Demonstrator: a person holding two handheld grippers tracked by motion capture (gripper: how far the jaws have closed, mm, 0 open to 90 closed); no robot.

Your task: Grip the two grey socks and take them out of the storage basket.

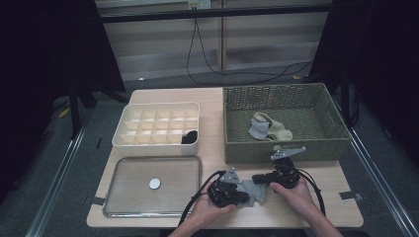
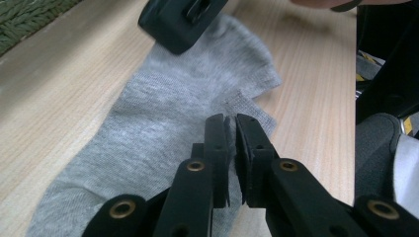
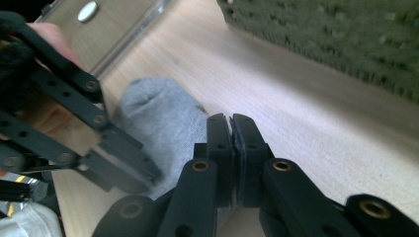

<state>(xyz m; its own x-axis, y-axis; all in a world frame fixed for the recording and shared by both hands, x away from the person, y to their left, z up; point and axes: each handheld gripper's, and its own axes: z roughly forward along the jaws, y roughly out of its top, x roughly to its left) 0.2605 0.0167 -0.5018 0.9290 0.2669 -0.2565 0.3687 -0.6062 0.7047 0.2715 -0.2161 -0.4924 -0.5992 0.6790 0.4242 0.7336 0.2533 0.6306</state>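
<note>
Pinching soft grey knit sock point(image 1: 253, 190), both grippers' black jaws clamped on its fabric.

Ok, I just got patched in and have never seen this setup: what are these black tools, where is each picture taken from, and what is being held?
There is no machine here: a person holds a two-jaw tool in each hand. The high view looks down on the table from above the person's side. It shows the left gripper and right gripper meeting over a grey sock. Each of the other two pictures comes from a camera riding on one gripper, looking along its black jaws. Both pairs of jaws are closed on the sock's fabric. Also on the table: a green woven basket with more socks, a white divider box with one dark item, and a clear tray bearing a small white disc.
</note>
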